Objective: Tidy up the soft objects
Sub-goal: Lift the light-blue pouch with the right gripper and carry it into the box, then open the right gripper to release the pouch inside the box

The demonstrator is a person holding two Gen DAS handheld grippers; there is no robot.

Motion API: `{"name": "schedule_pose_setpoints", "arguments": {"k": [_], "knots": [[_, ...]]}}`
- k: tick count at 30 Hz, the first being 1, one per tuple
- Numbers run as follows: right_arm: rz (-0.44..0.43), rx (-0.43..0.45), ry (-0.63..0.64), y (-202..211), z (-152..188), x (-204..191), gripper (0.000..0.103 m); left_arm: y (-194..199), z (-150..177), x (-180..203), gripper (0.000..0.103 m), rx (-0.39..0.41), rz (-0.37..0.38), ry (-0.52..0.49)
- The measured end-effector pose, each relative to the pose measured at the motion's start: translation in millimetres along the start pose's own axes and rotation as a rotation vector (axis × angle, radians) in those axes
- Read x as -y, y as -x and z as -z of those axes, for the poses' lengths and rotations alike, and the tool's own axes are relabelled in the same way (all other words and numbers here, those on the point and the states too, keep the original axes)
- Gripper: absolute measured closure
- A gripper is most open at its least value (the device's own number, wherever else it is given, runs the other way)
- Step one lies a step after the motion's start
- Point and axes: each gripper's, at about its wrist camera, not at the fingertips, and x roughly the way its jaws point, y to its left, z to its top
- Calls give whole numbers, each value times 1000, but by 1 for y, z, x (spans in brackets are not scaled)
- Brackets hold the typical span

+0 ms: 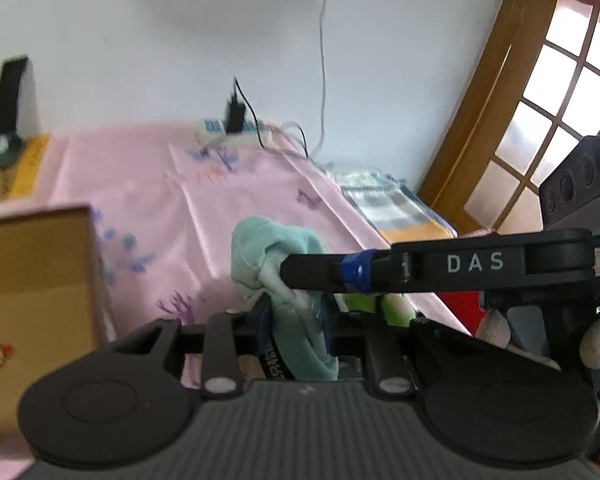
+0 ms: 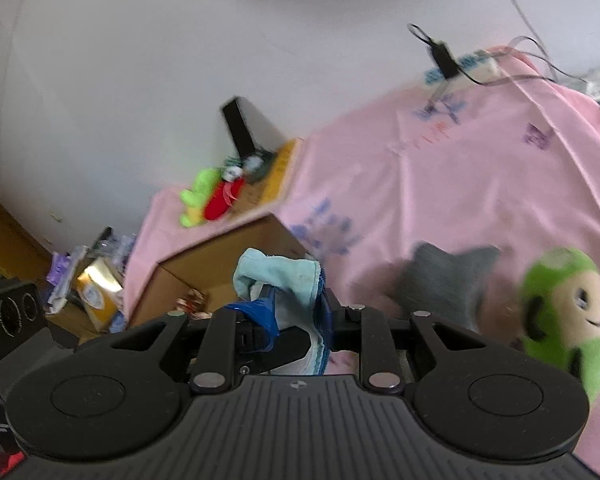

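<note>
The left gripper (image 1: pixel 296 320) points downward over the pink cloth (image 1: pixel 160 184), clamped on a mint-green cloth (image 1: pixel 276 252); the right gripper (image 2: pixel 296 320) crosses in from the side and pinches the same cloth. Both frames are blurred, and the cloth hides the fingertips. "DAS" reads on the right gripper's finger. A green plush toy (image 2: pixel 564 312) lies beside a cardboard box (image 1: pixel 32 280).

Pink sheet (image 2: pixel 460 184) carries a grey plush (image 2: pixel 444 280), perhaps a power strip (image 1: pixel 220 130).

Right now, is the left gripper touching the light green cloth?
Touching. In the left wrist view the left gripper is shut on the light green cloth, which bunches up between its fingers.
</note>
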Motion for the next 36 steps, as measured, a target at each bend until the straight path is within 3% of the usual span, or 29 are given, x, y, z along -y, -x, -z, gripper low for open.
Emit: {"name": "schedule_pose_setpoints", "arguments": {"k": [7, 12, 20, 26, 36], "knots": [[-104, 6, 94, -44, -19, -61, 97, 47, -11, -48, 87, 90, -105, -4], [-169, -55, 160, -101, -20, -102, 97, 71, -6, -97, 87, 91, -216, 26], [-228, -227, 200, -203, 4, -156, 97, 88, 15, -187, 87, 3, -373, 129], [-215, -369, 180, -259, 24, -172, 97, 87, 37, -243, 87, -92, -428, 206], [-136, -595, 73, -316, 41, -173, 96, 76, 59, -280, 86, -244, -470, 262]]}}
